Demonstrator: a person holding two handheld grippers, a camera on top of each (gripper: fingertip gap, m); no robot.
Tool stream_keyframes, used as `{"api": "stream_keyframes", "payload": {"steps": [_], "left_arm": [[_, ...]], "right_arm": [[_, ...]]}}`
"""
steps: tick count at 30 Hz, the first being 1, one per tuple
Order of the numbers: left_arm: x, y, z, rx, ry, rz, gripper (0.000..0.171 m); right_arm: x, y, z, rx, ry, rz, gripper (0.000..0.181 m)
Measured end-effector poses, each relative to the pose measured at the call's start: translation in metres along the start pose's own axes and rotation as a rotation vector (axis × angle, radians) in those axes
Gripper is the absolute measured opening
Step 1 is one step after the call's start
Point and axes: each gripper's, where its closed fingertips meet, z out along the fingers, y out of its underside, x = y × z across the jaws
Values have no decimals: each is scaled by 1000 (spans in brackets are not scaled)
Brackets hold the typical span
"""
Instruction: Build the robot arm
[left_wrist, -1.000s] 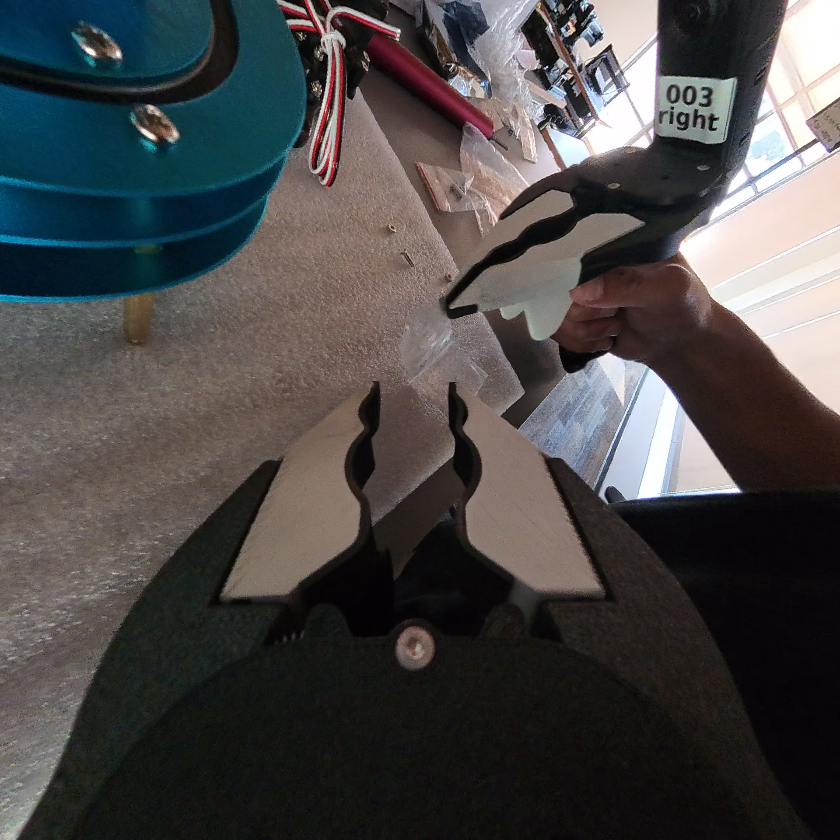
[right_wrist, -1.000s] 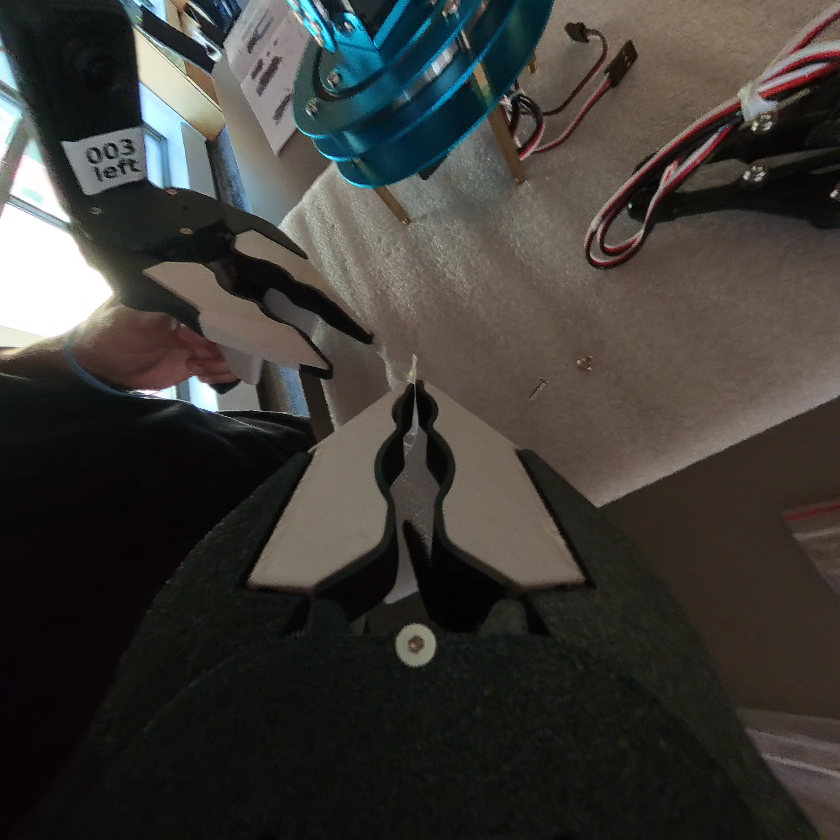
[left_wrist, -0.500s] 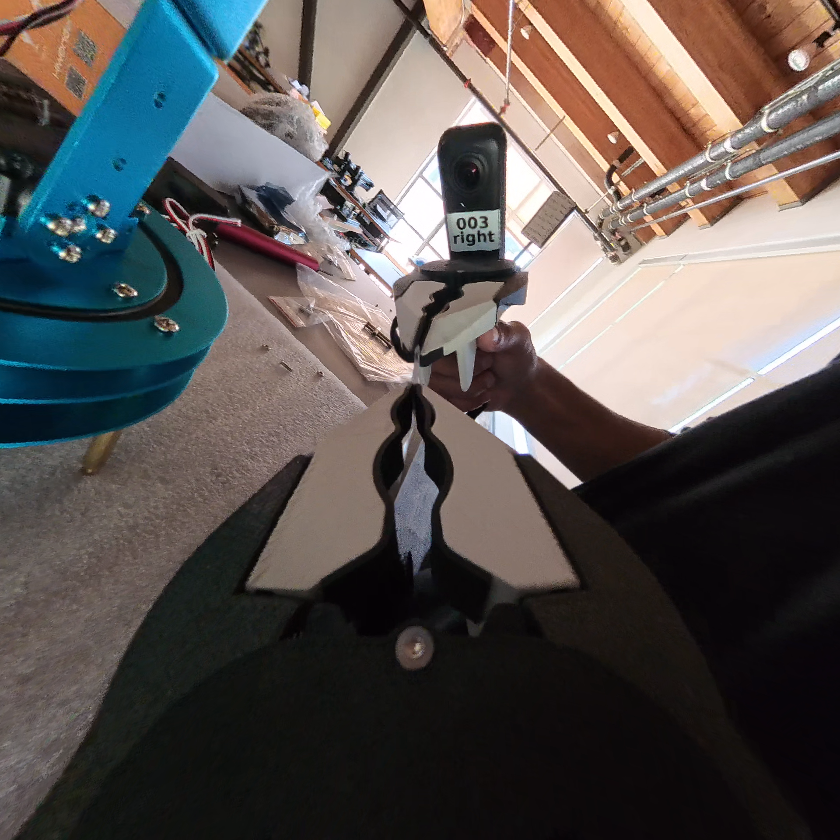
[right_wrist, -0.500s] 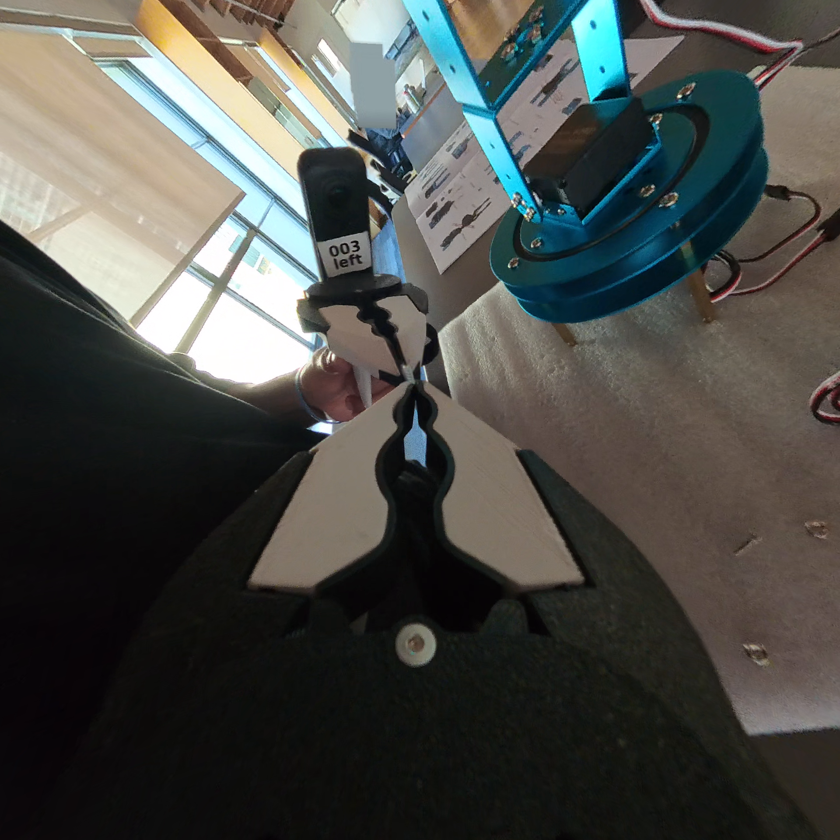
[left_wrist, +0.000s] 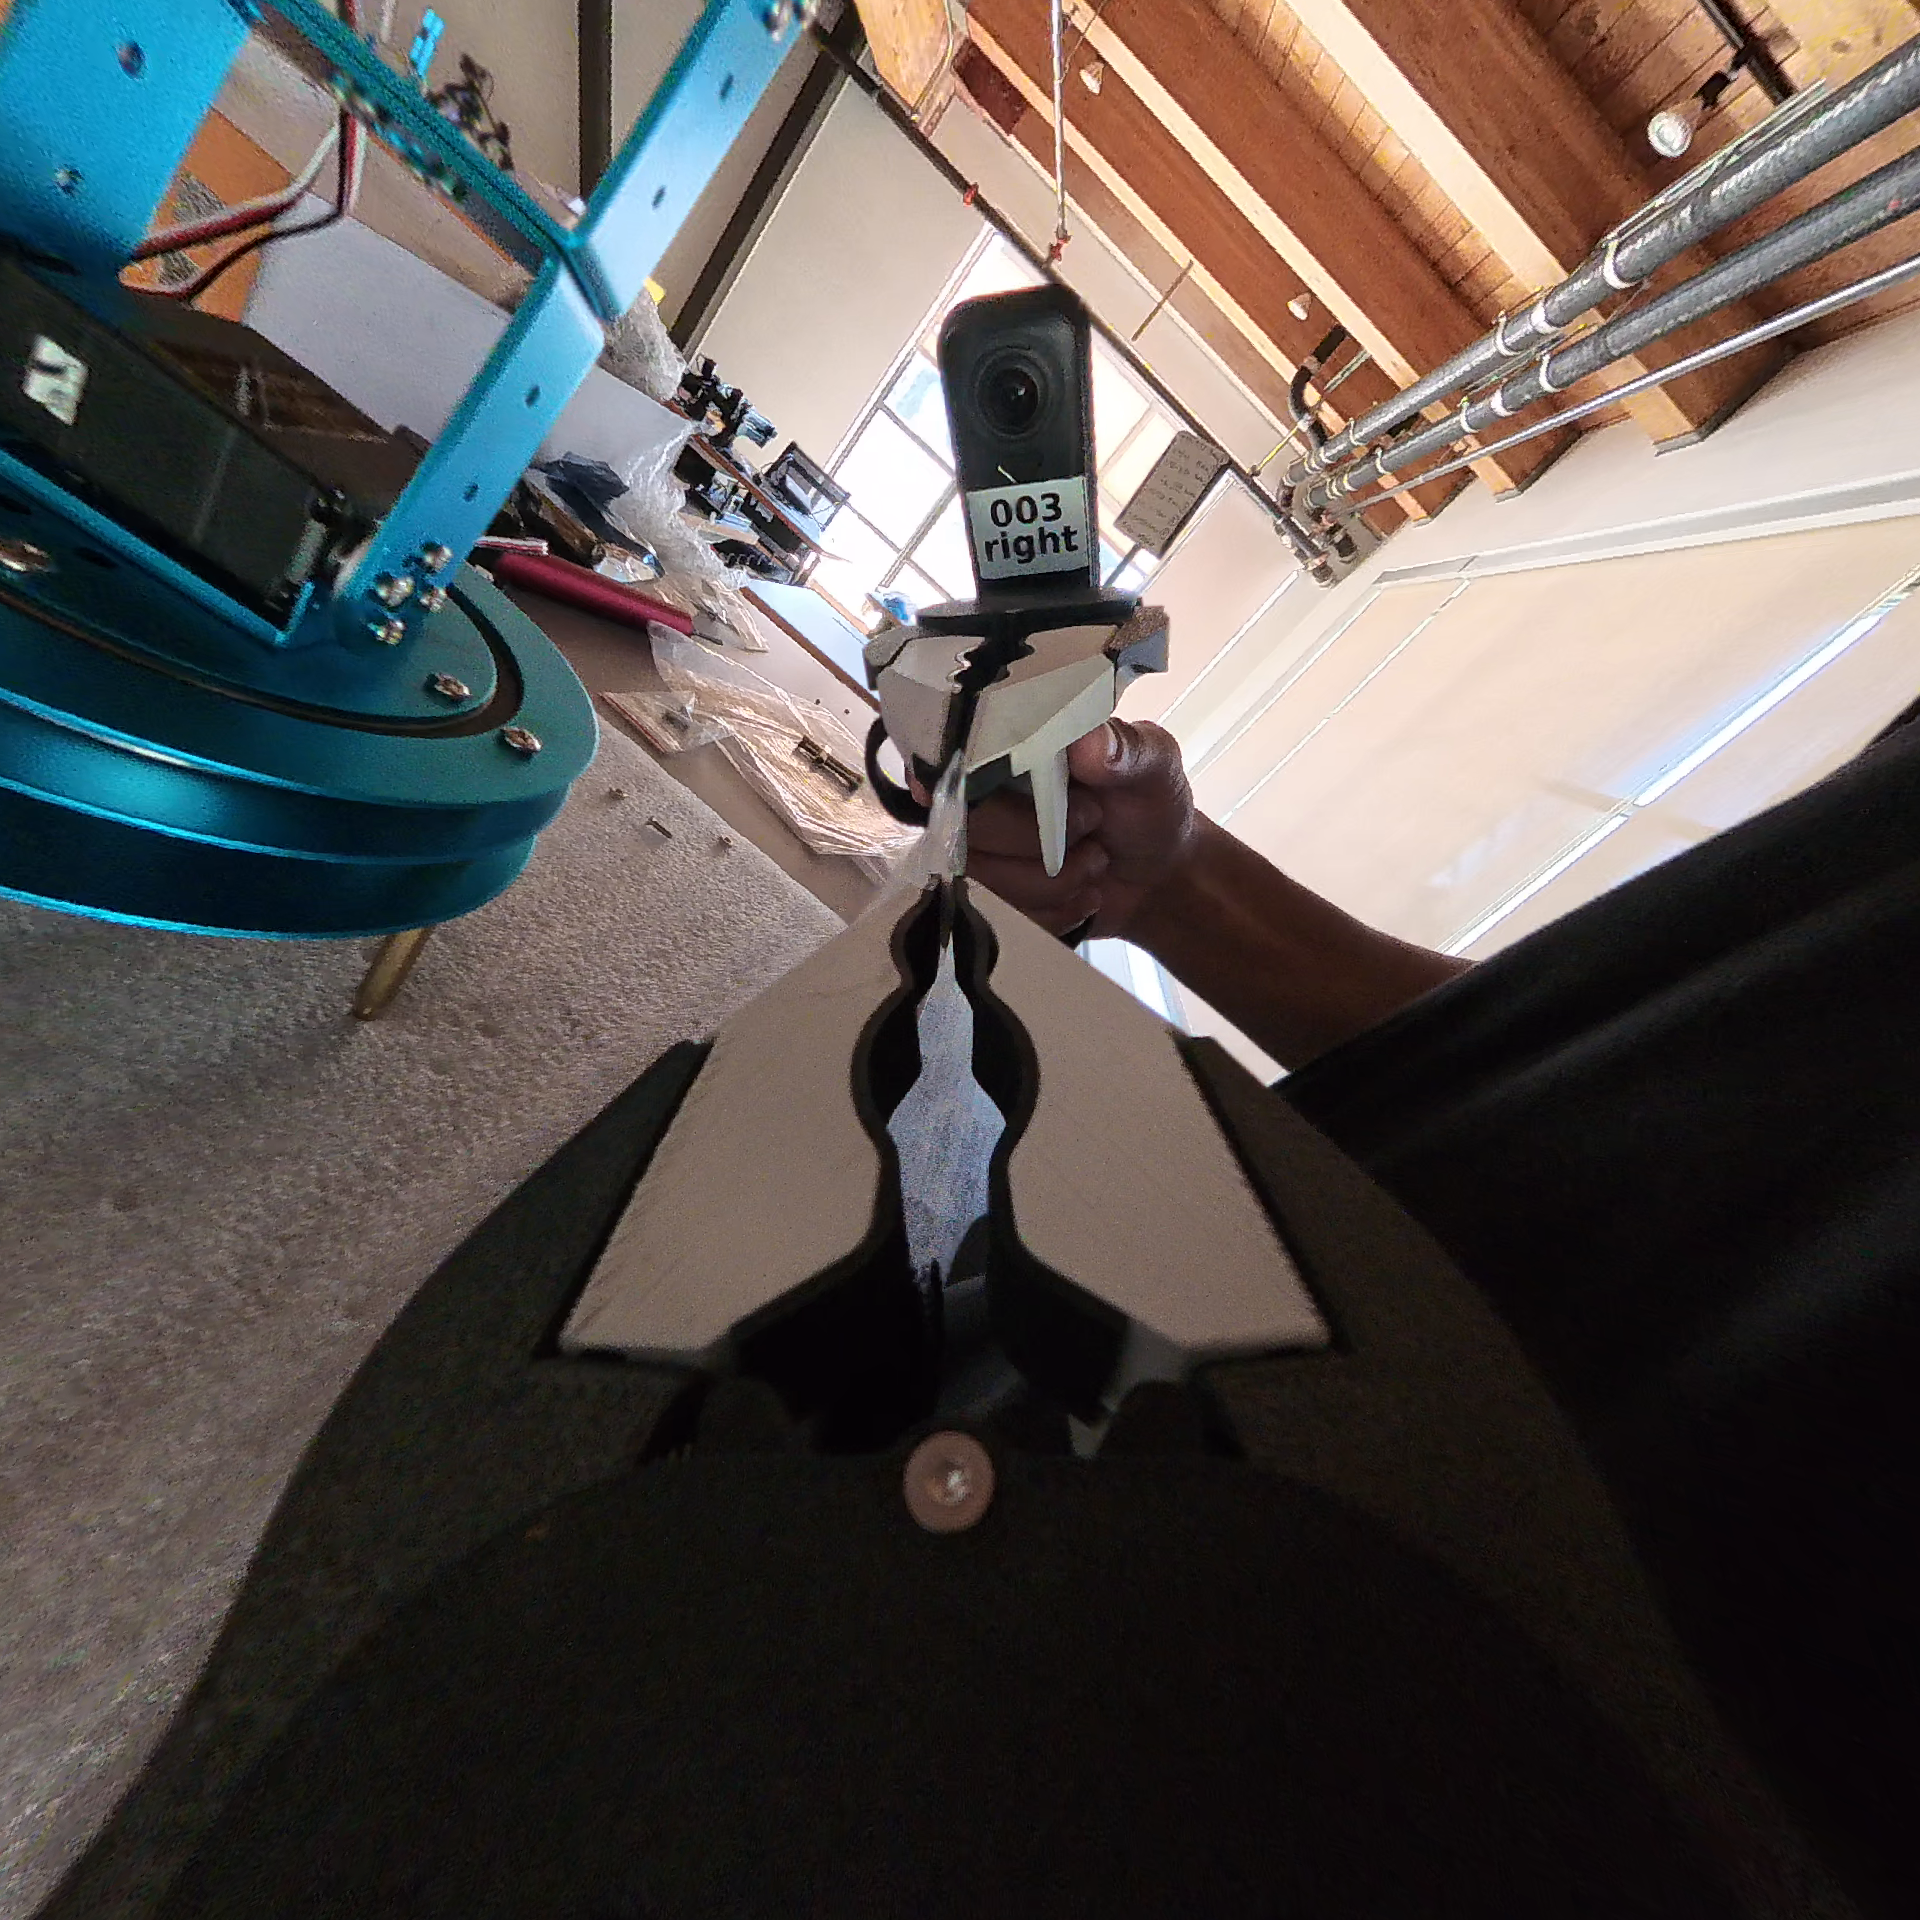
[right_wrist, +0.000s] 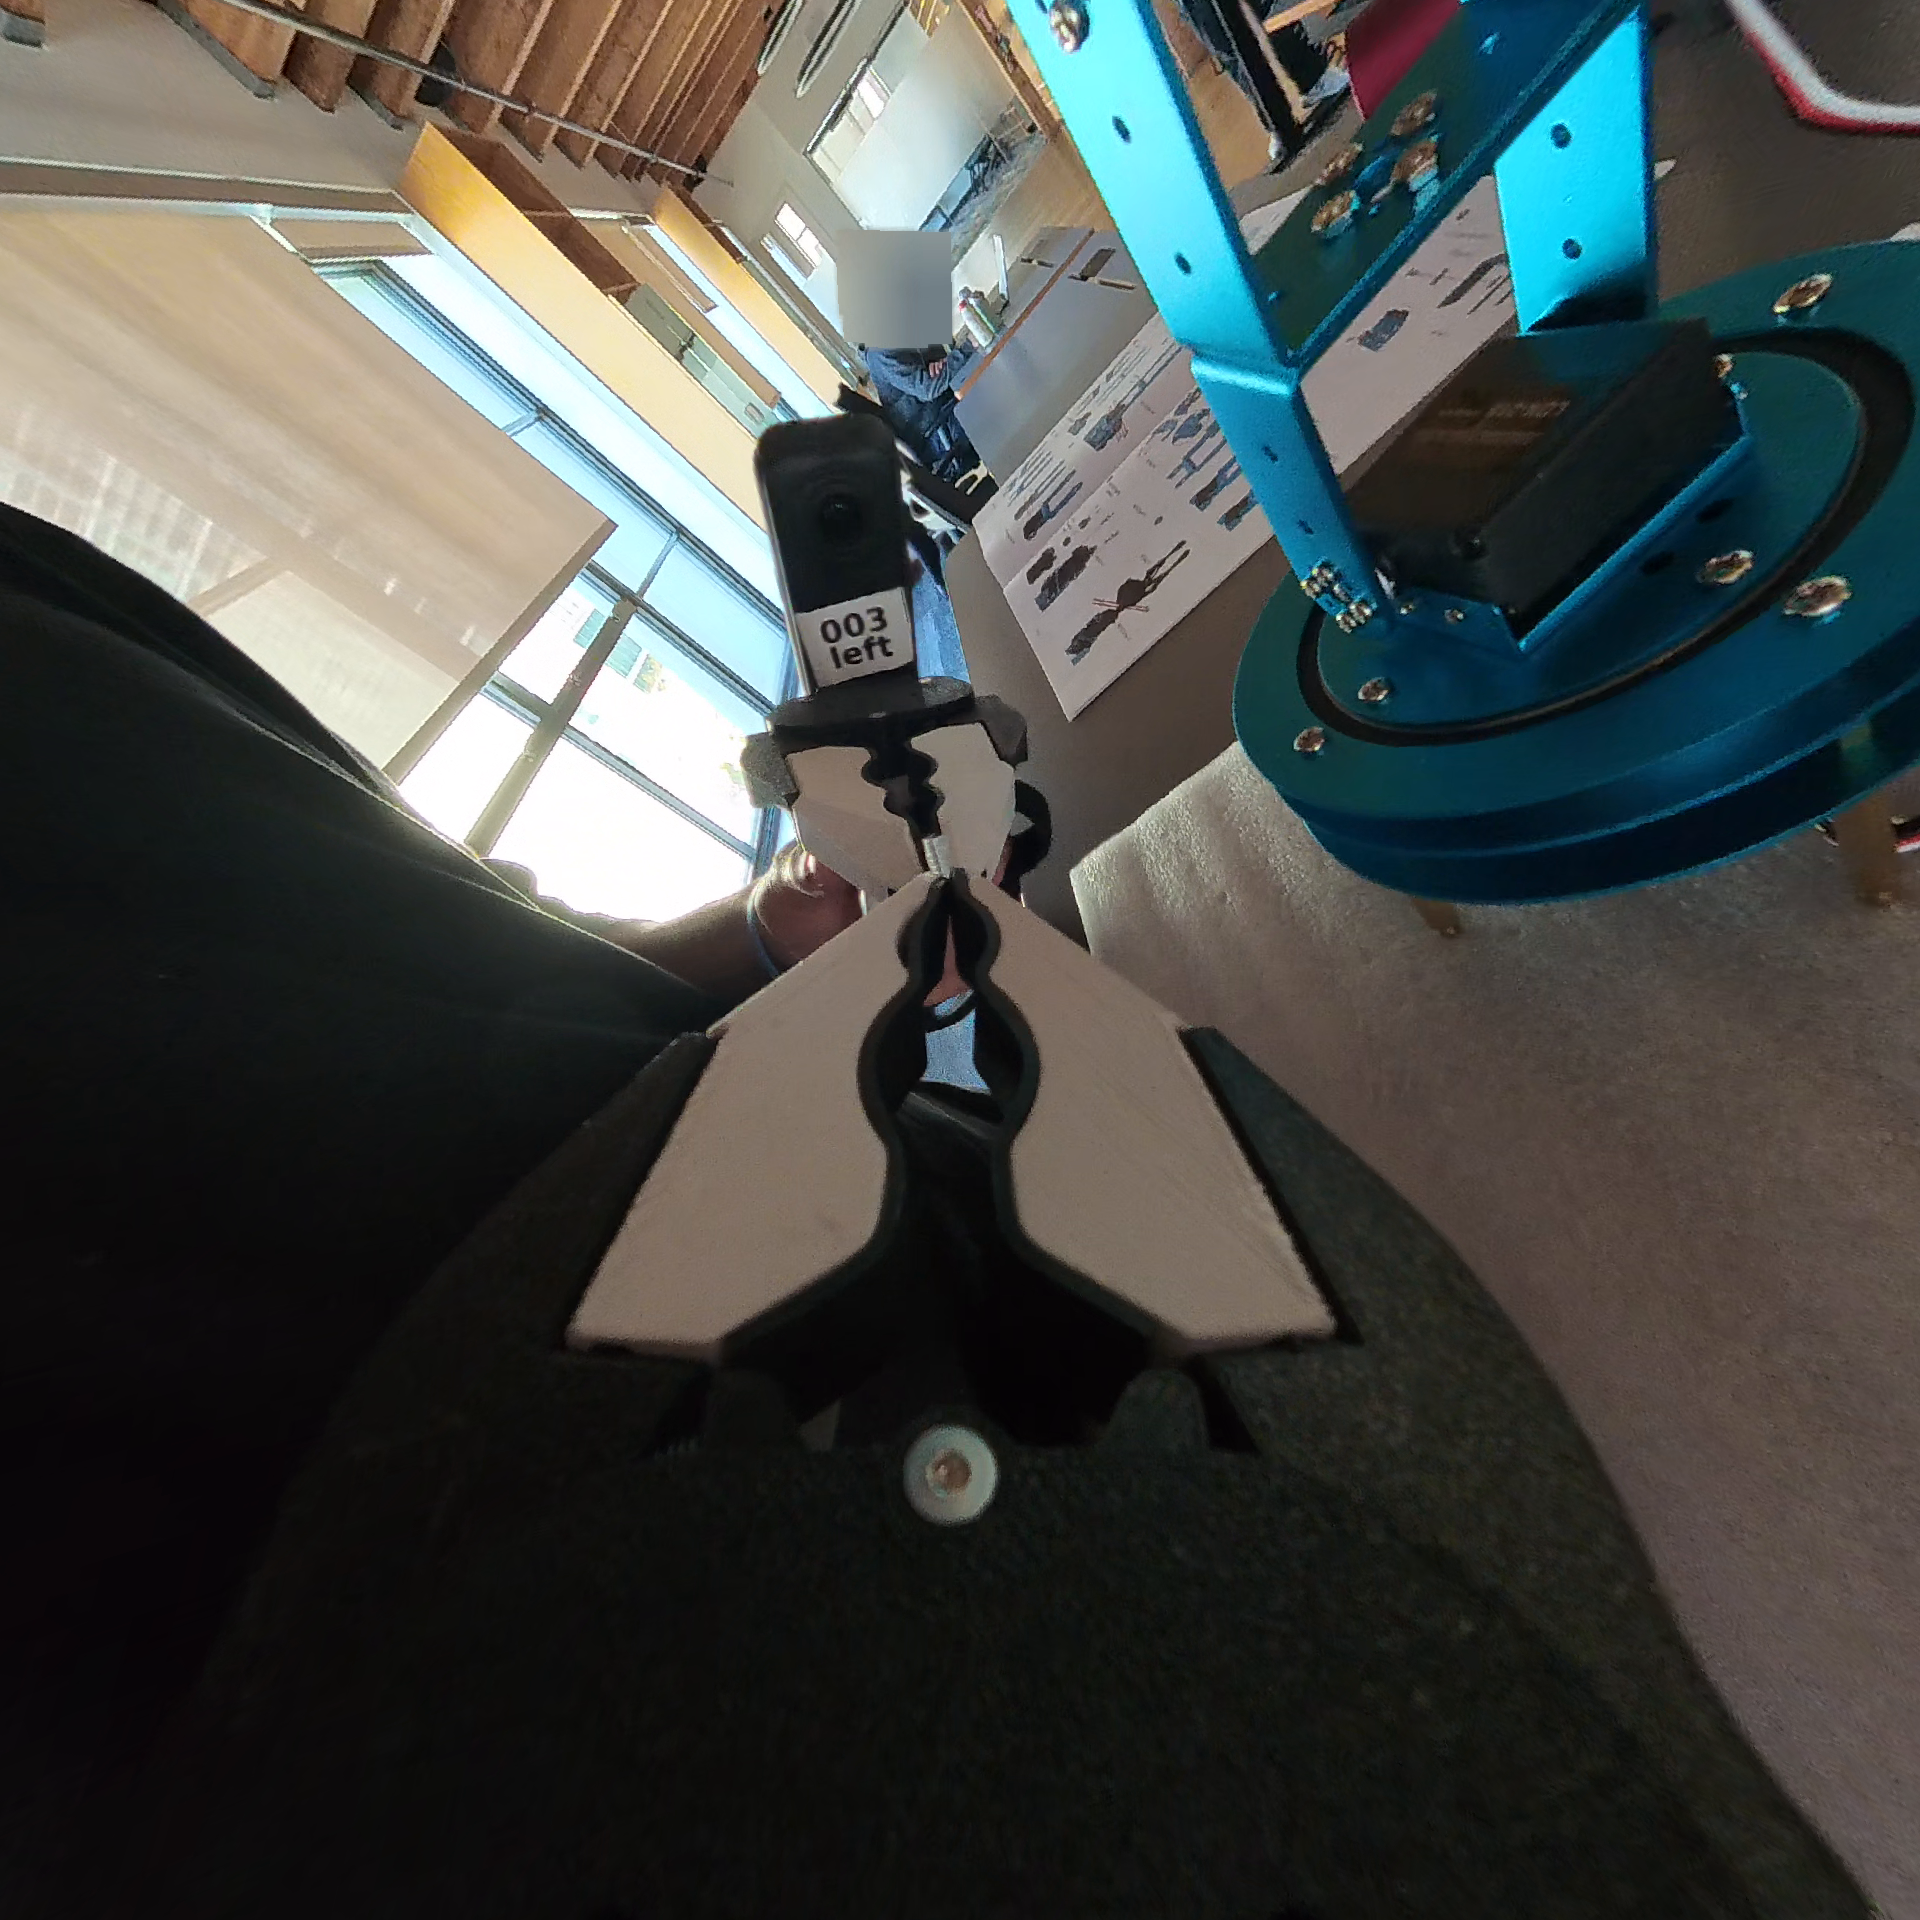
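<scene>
Gripping small clear plastic bag (left_wrist: 943, 831) from both ends, left gripper (left_wrist: 943, 914) and right gripper (right_wrist: 943, 883) fingers clenched tip-to-tip | beside blue turntable base (left_wrist: 312, 769) | raised above grey mat (right_wrist: 1558, 1143)

Two wrist cameras, face to face
Each looks forward along its own fingers (left_wrist: 1091, 1122) at close range; both share the blue turntable (right_wrist: 1579, 790) alongside.

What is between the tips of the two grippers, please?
A small clear plastic bag spans that short gap; the left gripper and right gripper each pinch an end with shut jaws. The left wrist view shows it best.
</scene>
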Motion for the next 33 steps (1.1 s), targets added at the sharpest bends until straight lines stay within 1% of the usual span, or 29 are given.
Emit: {"api": "stream_keyframes", "payload": {"steps": [3,8,12,14,16,19,20,22,24,30,33], "left_arm": [[1,-4,-6,-4,2,11,0],[2,-9,-16,-7,28,-19,0],[4,-12,-23,0,69,-47,0],[7,-15,-26,9,108,-73,0],[9,-19,-29,14,139,-85,0],[13,-19,-31,-10,170,-82,0],[13,-19,-32,-15,179,-83,0],[13,-19,-33,-19,181,-82,0],[14,-17,-34,-37,182,-71,0],[13,-12,-37,-81,167,-41,0],[14,-11,-38,-83,177,-47,0]], "right_arm": [[-2,-3,6,14,-4,4,0],[-7,-7,15,24,2,-20,0],[-8,-9,21,20,29,-74,0],[-6,-8,24,-1,56,-99,14],[-10,-8,26,-17,49,-128,16],[-23,-8,33,-43,-21,-134,17],[-25,-7,36,-55,-27,-141,15],[-24,-6,40,-79,-11,-149,7],[-23,-8,41,-69,5,-158,2],[-21,-2,44,-79,29,-140,1],[-22,-2,44,-76,30,-138,1]]}}
